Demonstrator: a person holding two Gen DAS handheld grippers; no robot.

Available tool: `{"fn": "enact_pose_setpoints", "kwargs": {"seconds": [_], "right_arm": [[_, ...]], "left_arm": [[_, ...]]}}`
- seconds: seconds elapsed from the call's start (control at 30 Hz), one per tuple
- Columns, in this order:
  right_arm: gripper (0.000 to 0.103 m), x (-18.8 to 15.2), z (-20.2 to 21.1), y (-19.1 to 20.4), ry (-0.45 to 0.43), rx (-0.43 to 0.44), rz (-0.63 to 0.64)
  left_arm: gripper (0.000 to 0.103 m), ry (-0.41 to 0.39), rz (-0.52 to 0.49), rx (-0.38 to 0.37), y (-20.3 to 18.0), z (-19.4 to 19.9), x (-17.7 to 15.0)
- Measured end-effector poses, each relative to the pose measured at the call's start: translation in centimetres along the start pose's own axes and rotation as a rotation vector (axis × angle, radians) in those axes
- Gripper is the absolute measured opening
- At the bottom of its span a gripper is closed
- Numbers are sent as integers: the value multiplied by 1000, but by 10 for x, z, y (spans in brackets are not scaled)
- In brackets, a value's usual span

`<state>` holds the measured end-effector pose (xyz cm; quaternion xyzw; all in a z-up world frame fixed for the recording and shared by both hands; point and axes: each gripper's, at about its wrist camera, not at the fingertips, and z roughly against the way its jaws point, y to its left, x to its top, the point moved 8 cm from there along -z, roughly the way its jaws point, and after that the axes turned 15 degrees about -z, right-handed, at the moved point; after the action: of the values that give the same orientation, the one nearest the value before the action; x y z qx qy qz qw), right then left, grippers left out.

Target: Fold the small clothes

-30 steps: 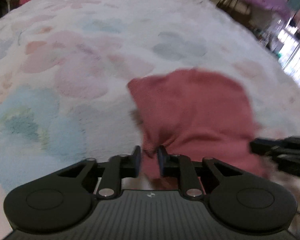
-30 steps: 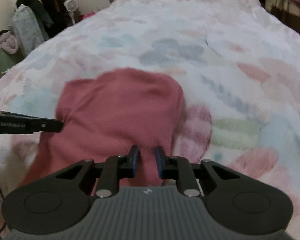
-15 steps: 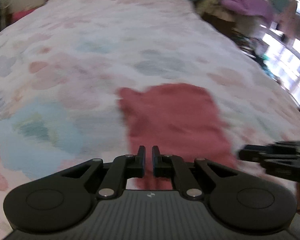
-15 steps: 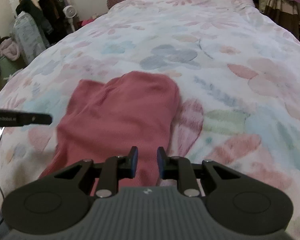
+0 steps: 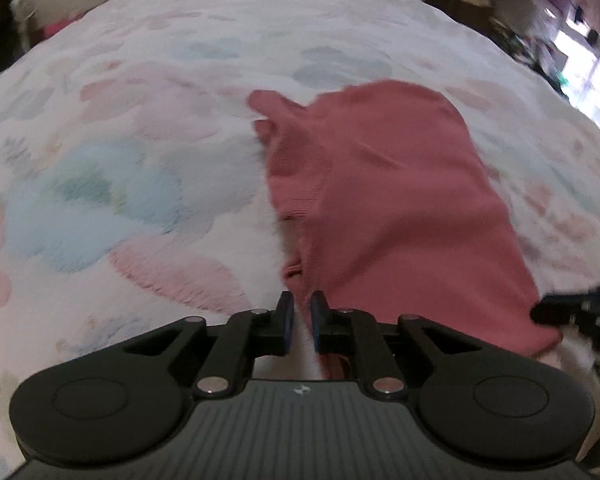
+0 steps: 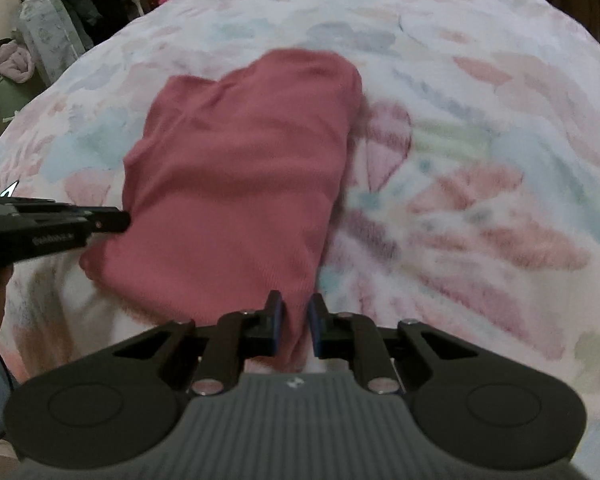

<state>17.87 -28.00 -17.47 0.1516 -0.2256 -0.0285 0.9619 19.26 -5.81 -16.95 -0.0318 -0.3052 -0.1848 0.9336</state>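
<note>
Rose-pink ribbed knit, a small garment (image 6: 236,184), lies spread on the floral bedspread (image 5: 140,160) of a bed, its near hem pinched at two corners. The right hand-held gripper (image 6: 294,326) has its blue-padded fingers drawn narrow around a gather of the cloth at the hem's right corner, and the fabric passes visibly between them. The left hand-held gripper (image 5: 300,320) stands at the hem's opposite corner with its jaws also narrow; a fold of the knit reaches the tips, but whether any cloth is truly caught between the pads cannot be told, since pale bedspread shows in the gap. Beyond the hem the garment runs away from the cameras, a short sleeve or flap (image 5: 276,116) sticking out on its left edge, its far end rounded and flat on the bed.

The step in hand appears to be carrying the near hem up and over towards the far end, to halve the piece. To do it well, both corners ought to rise together and level, so that the hem stays taut between them and does not sag in the middle. The left grip is worth confirming before lifting; a slipped corner would leave a skewed fold. The loose sleeve should end up tucked inside the outline. Lay the hem down squarely on the garment's far edge, then let go only once the cloth rests flat.
</note>
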Motion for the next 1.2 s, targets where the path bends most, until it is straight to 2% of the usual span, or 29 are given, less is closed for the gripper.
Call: {"fn": "enact_pose_setpoints", "kwargs": {"seconds": [0.17,0.27,0.3,0.37,0.4,0.43,0.47,0.57,0.63,0.67,0.73,0.77,0.87,0.93,1.07,1.2], "right_arm": [[11,12,20,7,-52,-2,20],[22,31,48,15,-131,17,33],[28,36,58,18,-155,24,35],[37,48,82,27,-220,45,45],[46,52,94,33,-251,56,53],[53,55,107,38,-284,67,60],[55,57,118,43,-311,76,65],[60,54,147,56,-382,92,81],[61,49,162,62,-439,77,84],[65,45,170,64,-473,67,78],[82,35,179,68,-501,61,62],[81,29,182,68,-506,64,58],[81,12,184,68,-518,48,46],[81,2,185,61,-525,41,-11],[81,-18,179,50,-495,7,-53],[81,-38,169,47,-449,-30,-48]], "left_arm": [[13,-31,24,63,19,33,11],[15,-95,24,89,22,67,32],[19,-121,21,99,21,79,40],[38,-172,13,114,15,104,54],[41,-202,7,120,10,113,61],[49,-237,0,125,5,125,67],[57,-278,-8,134,-2,138,72],[71,-354,-3,160,-19,161,77],[73,-378,-6,186,-29,171,77],[76,-385,-18,223,-33,176,76],[80,-374,-34,282,-40,183,73],[80,-358,-19,287,-41,183,70],[80,-308,38,239,-45,179,58],[80,-292,54,244,-45,177,50],[85,-232,-10,286,-54,170,32],[85,-169,-26,269,-63,164,10]]}}
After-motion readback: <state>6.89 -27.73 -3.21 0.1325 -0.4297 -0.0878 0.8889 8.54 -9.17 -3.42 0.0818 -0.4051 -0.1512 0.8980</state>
